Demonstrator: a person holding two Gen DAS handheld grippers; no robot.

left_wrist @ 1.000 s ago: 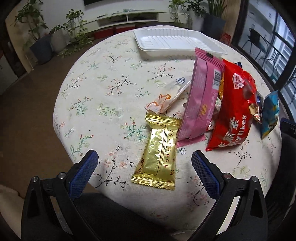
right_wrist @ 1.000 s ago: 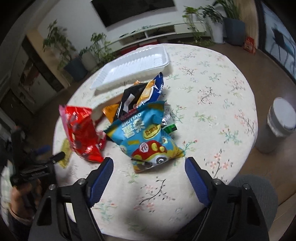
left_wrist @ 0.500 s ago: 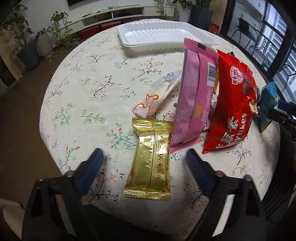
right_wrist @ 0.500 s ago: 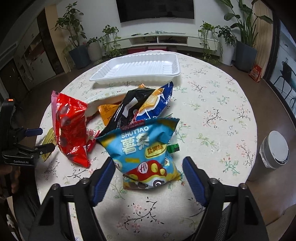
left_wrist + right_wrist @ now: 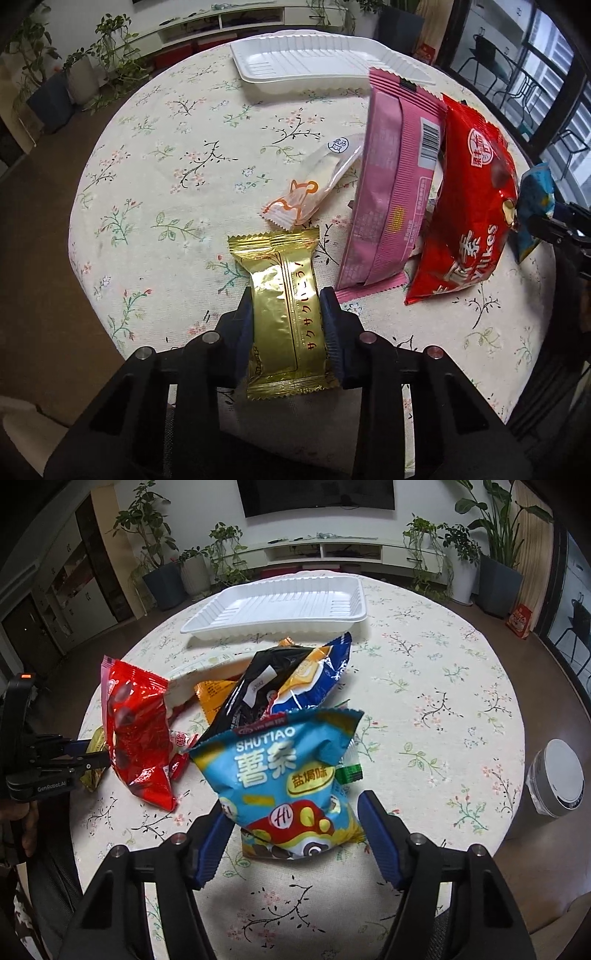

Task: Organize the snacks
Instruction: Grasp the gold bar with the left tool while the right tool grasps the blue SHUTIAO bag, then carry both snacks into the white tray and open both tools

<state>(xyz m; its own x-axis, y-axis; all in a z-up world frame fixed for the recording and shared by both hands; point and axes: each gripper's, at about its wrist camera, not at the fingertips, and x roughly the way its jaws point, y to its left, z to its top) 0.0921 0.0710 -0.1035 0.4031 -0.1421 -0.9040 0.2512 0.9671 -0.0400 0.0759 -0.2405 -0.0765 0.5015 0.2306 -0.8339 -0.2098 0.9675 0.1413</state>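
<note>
since a second ago the left gripper (image 5: 286,317) has just been closing and now clamps the gold wafer pack (image 5: 282,310) lying on the counter (image 5: 147,184). the right gripper (image 5: 291,834), jaws apart and narrowing, straddles the blue chip bag (image 5: 288,775), perhaps brushing it.

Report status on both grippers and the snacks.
Left gripper has just closed on the gold wafer pack. Right gripper, closing, straddles the blue chip bag, no grip visible yet. White tray empty, path clear.
</note>
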